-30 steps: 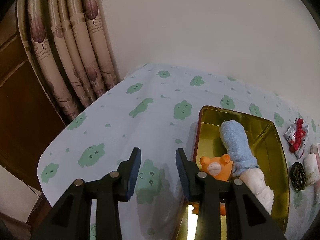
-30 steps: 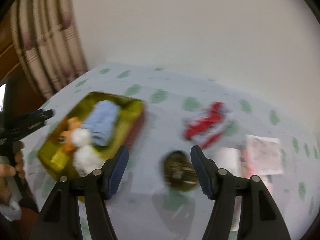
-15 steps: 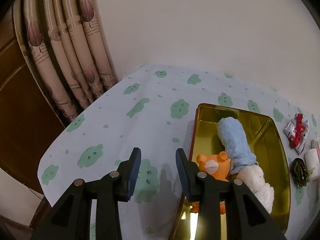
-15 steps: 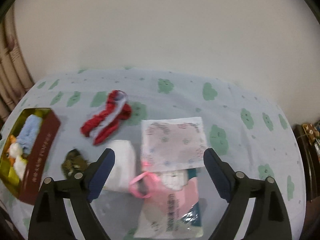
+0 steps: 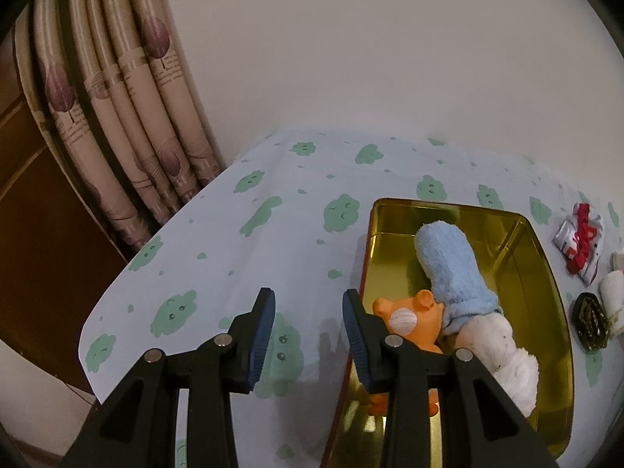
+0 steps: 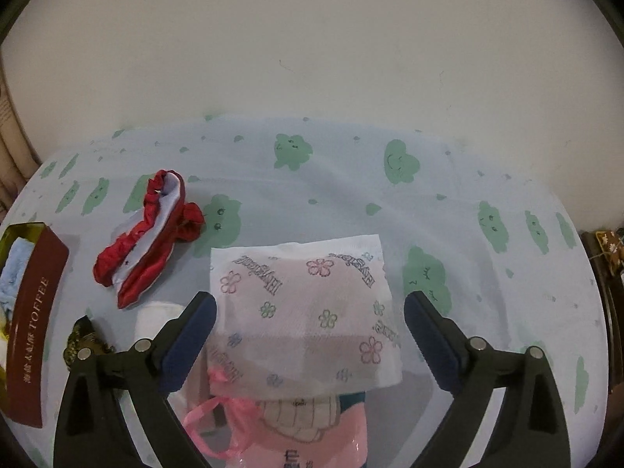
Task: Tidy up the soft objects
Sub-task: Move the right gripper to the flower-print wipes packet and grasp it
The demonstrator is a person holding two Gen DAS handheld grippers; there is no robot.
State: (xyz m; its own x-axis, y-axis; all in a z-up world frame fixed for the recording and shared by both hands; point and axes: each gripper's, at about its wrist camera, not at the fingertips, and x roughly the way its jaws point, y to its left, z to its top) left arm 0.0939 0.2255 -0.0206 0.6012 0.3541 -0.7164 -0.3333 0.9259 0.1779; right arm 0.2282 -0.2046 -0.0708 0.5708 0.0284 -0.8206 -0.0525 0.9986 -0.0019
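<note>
At the far left the left gripper (image 5: 308, 319) hangs with fingers apart, empty, beside the gold tin (image 5: 546, 257) that holds a blue cloth (image 5: 452, 269), an orange toy (image 5: 413, 319) and a white roll (image 5: 507, 355). Further right the red scrunchie (image 6: 150, 234) lies on the worktop (image 6: 351, 187). The right gripper (image 6: 310, 323) spreads wide over the tissue pack (image 6: 308, 312), empty. Light and squashy, the pack probably takes a pinch best across its side edges.

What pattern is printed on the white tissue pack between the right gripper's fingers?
Small pink, green and blue flowers with script lettering on the white tissue pack, clearest in the right wrist view.
</note>
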